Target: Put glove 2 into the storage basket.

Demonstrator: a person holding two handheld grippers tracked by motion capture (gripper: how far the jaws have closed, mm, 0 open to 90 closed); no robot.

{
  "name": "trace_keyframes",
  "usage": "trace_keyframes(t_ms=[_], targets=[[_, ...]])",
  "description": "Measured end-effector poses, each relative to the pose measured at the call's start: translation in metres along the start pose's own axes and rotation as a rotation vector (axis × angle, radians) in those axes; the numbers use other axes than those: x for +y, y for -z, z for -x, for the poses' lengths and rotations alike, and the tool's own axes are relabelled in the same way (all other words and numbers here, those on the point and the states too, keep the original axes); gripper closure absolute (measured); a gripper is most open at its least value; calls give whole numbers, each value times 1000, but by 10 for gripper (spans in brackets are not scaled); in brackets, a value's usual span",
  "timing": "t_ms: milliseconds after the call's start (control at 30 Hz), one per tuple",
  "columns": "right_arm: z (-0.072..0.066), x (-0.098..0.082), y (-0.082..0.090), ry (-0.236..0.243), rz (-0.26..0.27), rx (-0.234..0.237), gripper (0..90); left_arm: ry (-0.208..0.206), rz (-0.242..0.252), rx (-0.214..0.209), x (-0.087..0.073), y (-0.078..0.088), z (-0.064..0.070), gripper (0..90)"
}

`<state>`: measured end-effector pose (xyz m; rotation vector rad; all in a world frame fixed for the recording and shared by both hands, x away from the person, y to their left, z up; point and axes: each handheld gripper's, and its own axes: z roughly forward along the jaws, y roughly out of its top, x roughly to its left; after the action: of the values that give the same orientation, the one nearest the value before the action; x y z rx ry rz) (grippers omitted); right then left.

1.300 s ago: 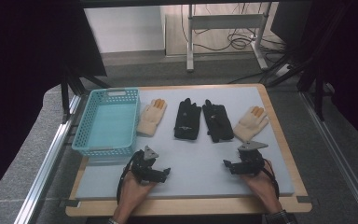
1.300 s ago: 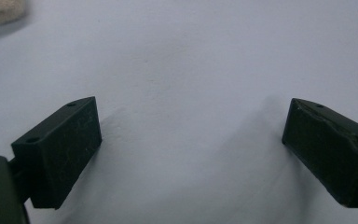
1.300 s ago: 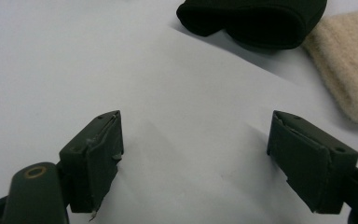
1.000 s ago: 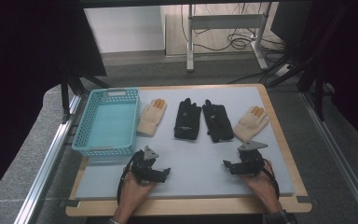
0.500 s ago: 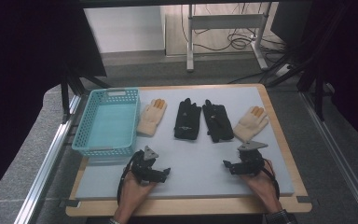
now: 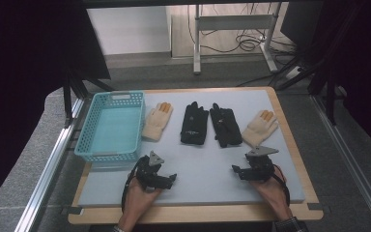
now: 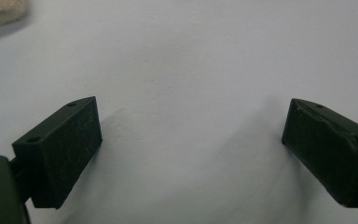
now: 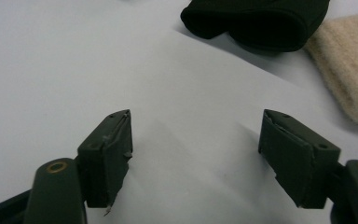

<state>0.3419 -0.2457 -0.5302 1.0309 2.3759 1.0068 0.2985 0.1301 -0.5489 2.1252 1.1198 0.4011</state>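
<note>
Four gloves lie in a row at the far side of the grey mat (image 6: 203,162): a cream glove (image 6: 157,122), two black gloves (image 6: 194,123) (image 6: 225,124) and a second cream glove (image 6: 260,127). A light-blue basket (image 6: 111,128) stands at the far left. My left gripper (image 6: 172,179) rests near the front edge, open over bare mat (image 7: 191,112). My right gripper (image 6: 235,170) rests at the front right, open; its jaws have just been closing a little, with nothing between them (image 8: 196,116). Ahead of it lie a black glove's cuff (image 8: 256,21) and a cream glove (image 8: 349,70).
The mat sits on a wooden board (image 6: 198,213). Metal rails (image 6: 48,164) run along the left side. Beyond the far edge are a desk frame (image 6: 232,29) and cables on the floor. A cream glove's edge (image 7: 2,11) shows in the left gripper view.
</note>
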Motion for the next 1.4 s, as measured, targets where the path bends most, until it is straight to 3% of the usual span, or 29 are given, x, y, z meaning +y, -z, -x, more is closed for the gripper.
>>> trace_keyframes(t_ms=[167, 400, 567, 667, 767, 833, 1067, 1200, 1400], targets=[[2, 1, 2, -14, -2, 5, 340, 0, 0, 0, 0, 0, 0, 49], [9, 16, 5, -39, -4, 50, 590, 0, 0, 0, 0, 0, 0, 49], [23, 37, 2, -44, 8, 34, 807, 0, -1, 0, 0, 0, 0, 50], [37, 51, -3, -75, 22, 30, 880, 1, -1, 0, 0, 0, 0, 50], [49, 62, -9, -104, 30, 7, 883, 2, 0, 0, 0, 0, 0, 49], [62, 71, -19, -118, 27, -32, 882, 2, 0, 0, 0, 0, 0, 49], [82, 82, -48, -148, -3, -107, 864, 0, 0, -1, 0, 0, 0, 49], [84, 81, -65, -143, -43, -110, 857, 1, 0, -1, 0, 0, 0, 49], [71, 76, -67, -156, -34, -29, 854, 0, 0, -1, 0, 0, 0, 49]])
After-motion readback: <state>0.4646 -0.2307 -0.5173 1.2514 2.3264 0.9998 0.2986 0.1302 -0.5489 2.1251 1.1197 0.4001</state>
